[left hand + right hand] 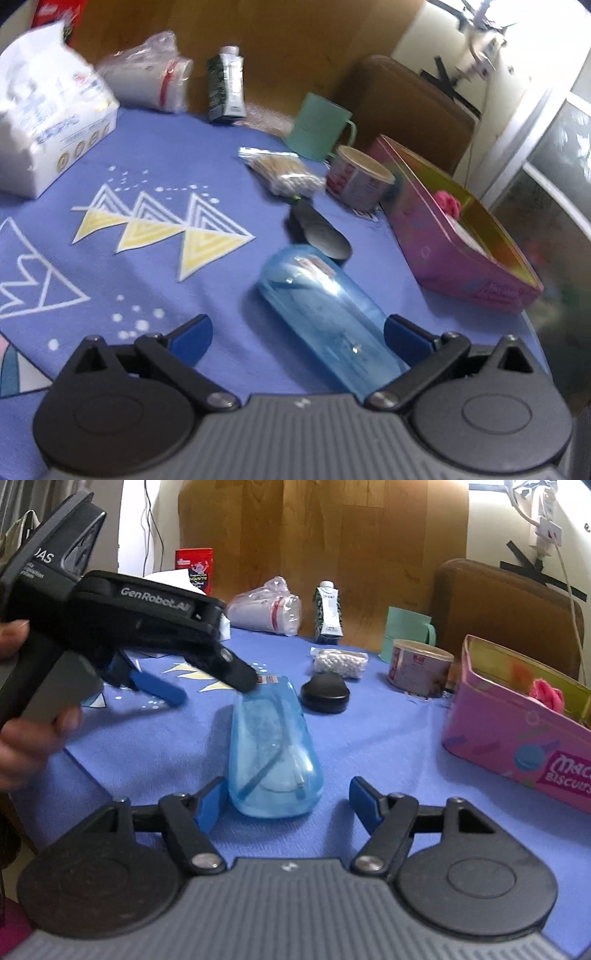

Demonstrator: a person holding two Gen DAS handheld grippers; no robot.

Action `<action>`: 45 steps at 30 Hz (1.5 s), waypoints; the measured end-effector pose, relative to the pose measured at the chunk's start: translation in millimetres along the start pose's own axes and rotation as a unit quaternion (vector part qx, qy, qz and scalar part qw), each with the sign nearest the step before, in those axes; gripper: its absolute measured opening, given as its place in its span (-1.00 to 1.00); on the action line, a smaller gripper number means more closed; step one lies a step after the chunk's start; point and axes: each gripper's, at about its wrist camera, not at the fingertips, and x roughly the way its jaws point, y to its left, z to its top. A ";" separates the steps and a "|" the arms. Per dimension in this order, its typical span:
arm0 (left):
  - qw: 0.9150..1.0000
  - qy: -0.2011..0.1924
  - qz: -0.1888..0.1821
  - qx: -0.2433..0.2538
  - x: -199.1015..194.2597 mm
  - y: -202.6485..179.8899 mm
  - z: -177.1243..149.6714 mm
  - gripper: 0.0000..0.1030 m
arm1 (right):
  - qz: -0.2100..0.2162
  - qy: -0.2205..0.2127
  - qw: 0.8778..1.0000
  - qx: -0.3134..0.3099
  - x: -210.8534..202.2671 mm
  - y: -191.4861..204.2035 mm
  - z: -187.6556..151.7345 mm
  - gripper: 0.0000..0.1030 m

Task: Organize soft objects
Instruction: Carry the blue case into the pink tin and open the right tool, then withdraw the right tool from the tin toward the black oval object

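A clear blue plastic bottle (325, 306) lies on its side on the blue cloth, uncapped; it also shows in the right wrist view (273, 753). Its black cap (325, 236) lies just beyond the bottle's far end (325, 692). My left gripper (295, 339) is open, hovering over the bottle, with its right finger beside it. My right gripper (288, 801) is open, the bottle's near end by its left finger. The left gripper (207, 686) shows in the right wrist view, above the bottle's far end. A pink soft item (546, 694) lies in the pink biscuit tin (517, 746).
A bag of cotton swabs (284, 173), a round tin (358, 177), a green mug (317, 125), a drink carton (227, 86), a bagged roll (147, 79) and a tissue pack (48, 118) stand on the table. A brown chair (410, 110) is behind.
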 end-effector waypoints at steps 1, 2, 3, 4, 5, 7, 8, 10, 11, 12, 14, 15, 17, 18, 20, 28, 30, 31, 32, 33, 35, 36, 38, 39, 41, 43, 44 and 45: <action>1.000 0.001 -0.004 0.007 2.2 -4.9 -1.3 0.91 | 0.015 -0.001 1.000 0.008 -0.2 -1.5 0.3 0.17; 1.000 0.003 -0.013 0.013 4.3 -10.2 -2.2 0.80 | 0.021 -0.001 1.000 0.016 -2.7 -0.6 -0.2 0.07; 0.999 0.008 -0.029 0.015 7.3 -13.5 -2.5 0.55 | 0.020 -0.004 1.000 0.013 -2.6 0.6 -0.6 0.06; 0.999 0.017 -0.042 0.011 8.7 -16.8 -2.2 0.55 | 0.017 -0.008 1.000 0.006 -3.6 2.3 -1.7 0.06; 0.999 0.017 -0.041 0.010 10.0 -21.1 -0.2 0.55 | 0.013 -0.014 1.000 0.002 -6.1 3.8 -3.3 0.06; 0.998 0.011 -0.054 0.017 10.3 -29.9 8.3 0.54 | -0.003 -0.030 1.000 -0.004 -11.5 3.2 -3.3 0.06; 0.998 0.005 -0.062 0.023 8.8 -36.8 12.2 0.54 | -0.010 -0.042 0.999 -0.001 -15.8 -1.0 -1.9 0.06; 0.996 -0.014 -0.078 0.049 5.6 -57.5 25.7 0.52 | -0.028 -0.070 0.997 0.006 -27.0 -12.6 3.9 0.06; 0.994 -0.022 -0.085 0.064 6.1 -68.5 33.8 0.52 | -0.041 -0.084 0.996 0.007 -32.0 -18.6 8.3 0.06; 0.992 -0.029 -0.094 0.081 8.6 -81.2 43.8 0.52 | -0.055 -0.096 0.994 0.007 -36.5 -24.6 12.5 0.06; 0.988 -0.037 -0.106 0.103 18.0 -104.7 58.3 0.52 | -0.086 -0.117 0.989 0.015 -44.0 -40.6 21.2 0.06; 0.986 -0.040 -0.114 0.116 24.3 -117.3 65.2 0.51 | -0.098 -0.124 0.987 0.021 -46.2 -49.0 24.5 0.06; 0.982 -0.039 -0.128 0.133 39.3 -137.7 75.2 0.50 | -0.125 -0.134 0.982 0.035 -50.2 -68.8 30.2 0.06; 0.981 -0.035 -0.135 0.137 48.9 -147.3 80.3 0.48 | -0.138 -0.135 0.980 0.042 -51.5 -78.1 32.0 0.06; 0.978 -0.024 -0.145 0.145 69.1 -167.3 88.1 0.46 | -0.160 -0.135 0.976 0.056 -51.8 -98.4 33.9 0.06; 0.969 0.010 -0.169 0.180 132.8 -233.5 97.2 0.43 | -0.219 -0.123 0.962 0.106 -52.4 -167.6 30.0 0.06; 0.967 0.017 -0.171 0.187 147.7 -247.0 96.6 0.43 | -0.231 -0.118 0.959 0.113 -51.3 -181.4 30.0 0.06; 0.966 0.020 -0.171 0.191 152.8 -252.7 95.7 0.43 | -0.236 -0.115 0.958 0.117 -51.7 -189.2 28.5 0.06; 0.965 0.023 -0.172 0.196 158.8 -258.8 95.7 0.43 | -0.241 -0.111 0.957 0.120 -50.2 -196.6 27.1 0.07; 0.964 0.023 -0.169 0.202 165.4 -266.3 95.9 0.49 | -0.248 -0.107 0.955 0.123 -48.2 -203.9 26.7 0.07; 0.963 0.012 -0.156 0.217 176.3 -277.4 95.4 0.61 | -0.267 -0.102 0.950 0.124 -41.8 -216.8 26.4 0.07; 0.964 0.006 -0.144 0.222 179.1 -279.9 95.0 0.61 | -0.282 -0.096 0.947 0.122 -37.1 -224.6 25.2 0.07; 0.968 0.001 -0.119 0.222 184.5 -280.5 95.6 0.61 | -0.310 -0.069 0.940 0.125 -22.6 -244.6 23.4 0.09; 0.969 0.001 -0.117 0.217 184.9 -277.4 95.5 0.61 | -0.313 -0.064 0.938 0.135 -19.4 -251.6 21.7 0.10; 0.971 -0.001 -0.112 0.212 181.0 -269.2 95.2 0.64 | -0.306 -0.071 0.937 0.154 -23.4 -256.4 17.1 0.10; 0.973 -0.012 -0.092 0.213 176.6 -263.5 95.6 0.66 | -0.306 -0.083 0.936 0.155 -29.3 -255.3 15.2 0.10; 0.973 -0.016 -0.086 0.212 174.2 -260.1 95.4 0.66 | -0.307 -0.085 0.935 0.153 -31.9 -253.5 14.2 0.10; 0.974 -0.017 -0.084 0.210 171.1 -256.2 94.9 0.66 | -0.307 -0.088 0.935 0.154 -35.3 -250.4 12.0 0.10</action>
